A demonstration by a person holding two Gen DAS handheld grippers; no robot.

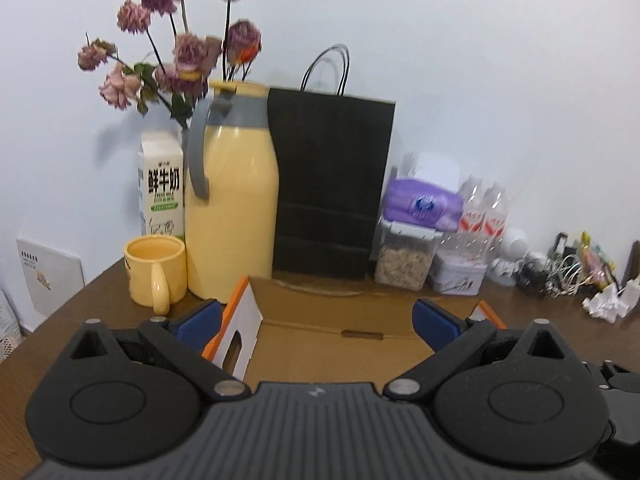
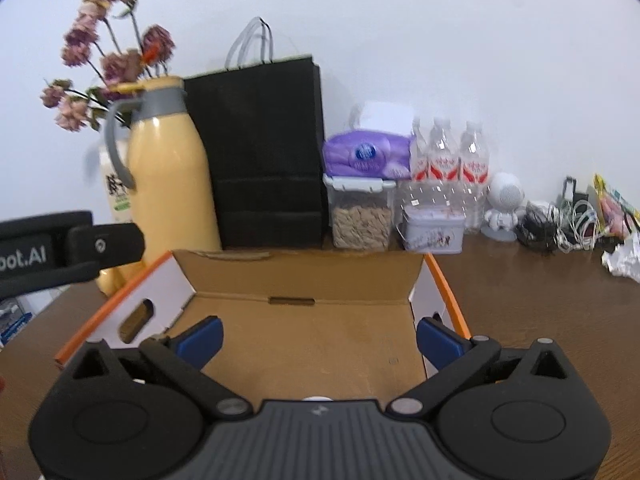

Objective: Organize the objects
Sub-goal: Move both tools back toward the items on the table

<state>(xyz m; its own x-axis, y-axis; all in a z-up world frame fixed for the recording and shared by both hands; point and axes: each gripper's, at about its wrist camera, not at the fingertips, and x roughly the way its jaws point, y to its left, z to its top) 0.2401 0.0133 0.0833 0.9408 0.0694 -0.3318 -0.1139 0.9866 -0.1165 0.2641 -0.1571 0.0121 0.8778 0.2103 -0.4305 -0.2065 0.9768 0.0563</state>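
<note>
Sorting judged barely begun: cardboard box (image 2: 304, 336) on the bench (image 2: 540, 320) looks bare inside, though its near floor is hidden behind the claws.

Left of box: yellow mug (image 1: 156, 272), milk carton (image 1: 160, 184), yellow flask (image 1: 232, 200), all outside.

Behind box: black paper bag (image 2: 264, 152), just beyond the far wall.

Right of bag: grain jar (image 2: 360, 216), small tin (image 2: 434, 226), water bottles (image 2: 444, 160), tangled cables (image 2: 560, 224).

Left claw (image 1: 318, 322) spread wide, nothing between the pads. Right claw (image 2: 318, 338) likewise, over the box.

Open room: box interior, bare bench right of box. Orange flap edges flank both claws.

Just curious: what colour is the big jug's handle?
Grey, on the pale yellow jug; clearest in the left wrist view.
</note>
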